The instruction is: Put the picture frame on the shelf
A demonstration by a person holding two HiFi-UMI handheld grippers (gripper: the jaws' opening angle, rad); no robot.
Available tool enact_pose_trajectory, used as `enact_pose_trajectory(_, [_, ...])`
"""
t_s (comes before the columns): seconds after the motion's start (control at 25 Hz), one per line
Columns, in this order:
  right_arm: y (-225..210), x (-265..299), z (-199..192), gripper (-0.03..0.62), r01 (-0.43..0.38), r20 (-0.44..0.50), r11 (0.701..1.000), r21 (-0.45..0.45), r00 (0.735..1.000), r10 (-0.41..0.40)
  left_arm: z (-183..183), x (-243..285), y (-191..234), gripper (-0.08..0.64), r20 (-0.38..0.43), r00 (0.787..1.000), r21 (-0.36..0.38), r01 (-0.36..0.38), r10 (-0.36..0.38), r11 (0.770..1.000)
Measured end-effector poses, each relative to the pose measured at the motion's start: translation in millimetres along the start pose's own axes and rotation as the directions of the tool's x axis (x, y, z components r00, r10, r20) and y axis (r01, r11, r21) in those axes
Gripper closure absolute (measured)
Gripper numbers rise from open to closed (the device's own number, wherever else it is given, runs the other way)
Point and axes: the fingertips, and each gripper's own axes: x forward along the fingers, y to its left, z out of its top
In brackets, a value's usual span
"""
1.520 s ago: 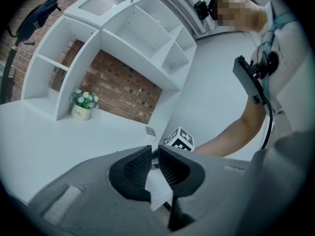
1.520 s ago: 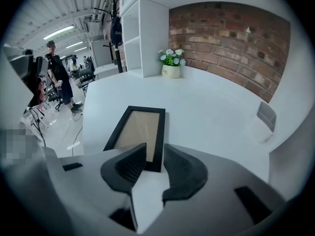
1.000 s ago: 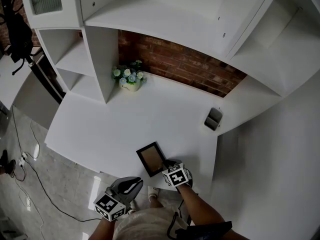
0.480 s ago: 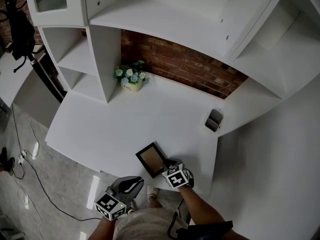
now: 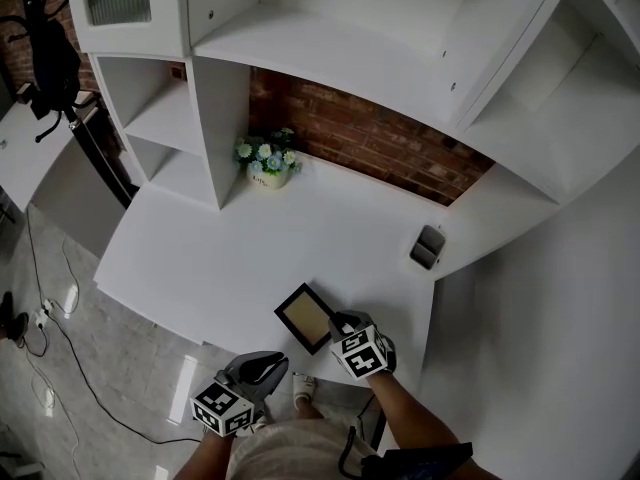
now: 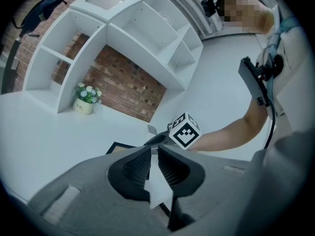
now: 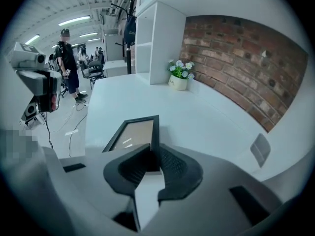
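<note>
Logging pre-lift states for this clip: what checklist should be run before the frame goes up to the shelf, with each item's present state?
1. Right gripper jaws on the picture frame edge: ok.
2. Grip firm enough to lift: cannot tell.
3. Left gripper clear of the frame, nothing between its jaws: ok.
4. Free space on the shelf: ok.
5. Flower pot well away from the frame, back by the brick wall: ok.
</note>
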Motion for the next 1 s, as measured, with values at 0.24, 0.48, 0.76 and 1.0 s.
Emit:
enact_pose_trajectory(0.24, [0,-5,7,0.525,-0.007,0.017,0.999,0.038,1.000,0.006,-52,29,6,0.419,-0.086,0.995,-0.327,0.017,-0.048,0.945])
enact_pose_trajectory(0.48, [1,-5,12,0.525,-0.008,0.028,0.998,0.062,1.000,0.006,-93,64,8,0.352,-0.163,0.985,-0.489,-0.029,-0.058,0.872])
enact_pose_trajectory(0.76, [5,-6,9,0.526,-0.020,0.024,0.997,0.074,1.000,0.018,-95,81,28,0.345,-0.025,1.000,-0.760,-0.011,-0.012,0.650])
enact_pose_trajectory(1.0, [7,-8,2,0.526,-0.026,0.017,0.994,0.104,1.000,0.025,-100,90,31,0.345,0.014,1.000,-0.840,0.020,-0.016,0.542])
